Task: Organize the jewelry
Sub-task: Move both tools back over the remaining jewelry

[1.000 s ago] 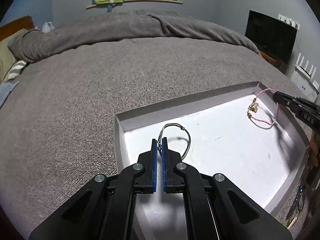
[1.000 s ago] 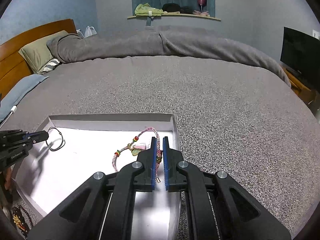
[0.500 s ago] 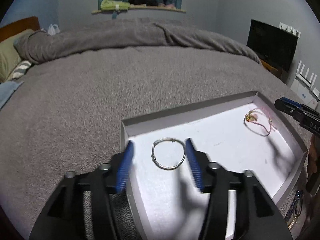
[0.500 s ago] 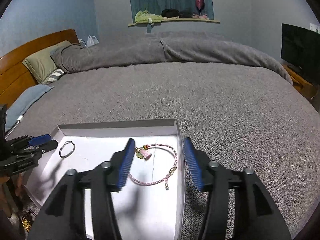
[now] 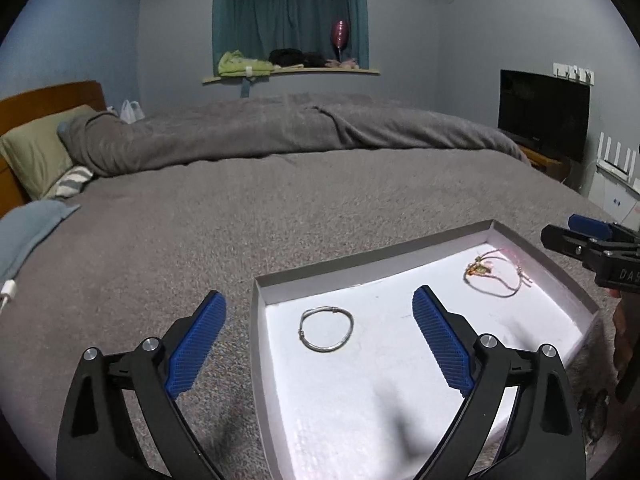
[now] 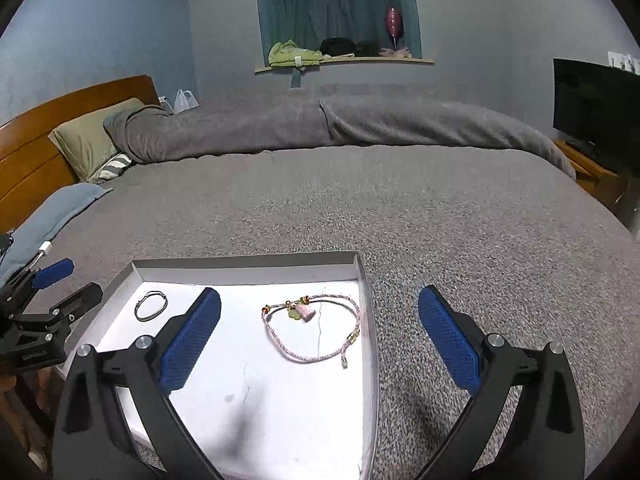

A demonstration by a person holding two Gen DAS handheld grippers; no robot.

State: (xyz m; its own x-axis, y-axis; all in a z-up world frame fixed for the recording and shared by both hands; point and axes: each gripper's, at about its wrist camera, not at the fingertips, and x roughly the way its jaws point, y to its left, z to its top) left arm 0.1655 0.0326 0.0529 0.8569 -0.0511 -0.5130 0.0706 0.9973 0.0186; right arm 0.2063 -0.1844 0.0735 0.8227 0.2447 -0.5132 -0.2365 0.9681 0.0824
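Observation:
A shallow white tray (image 5: 280, 282) (image 6: 248, 266) lies on the grey bed. A silver bangle (image 5: 326, 329) (image 6: 150, 305) rests flat near the tray's left end. A pink cord bracelet with charms (image 6: 316, 326) (image 5: 496, 276) lies near its right end. My left gripper (image 5: 320, 338) hovers above the bangle, its jaws still opening, nothing pressed between the blue pads. My right gripper (image 6: 320, 330) hangs over the pink bracelet, jaws also opening and clear of it. Each gripper shows at the edge of the other's view: the right gripper (image 5: 588, 244) and the left gripper (image 6: 52, 292).
The grey blanket (image 6: 360, 208) stretches all round the tray. Pillows (image 6: 92, 140) and a wooden headboard (image 6: 36, 148) lie far left, a dark screen (image 5: 542, 114) at the right. Some dark beaded jewelry (image 5: 596, 412) lies off the tray's near right corner.
Both grippers went from shut on their pieces to wide open. The bangle and the pink bracelet dropped flat onto the tray. Both grippers pulled back and rose a little.

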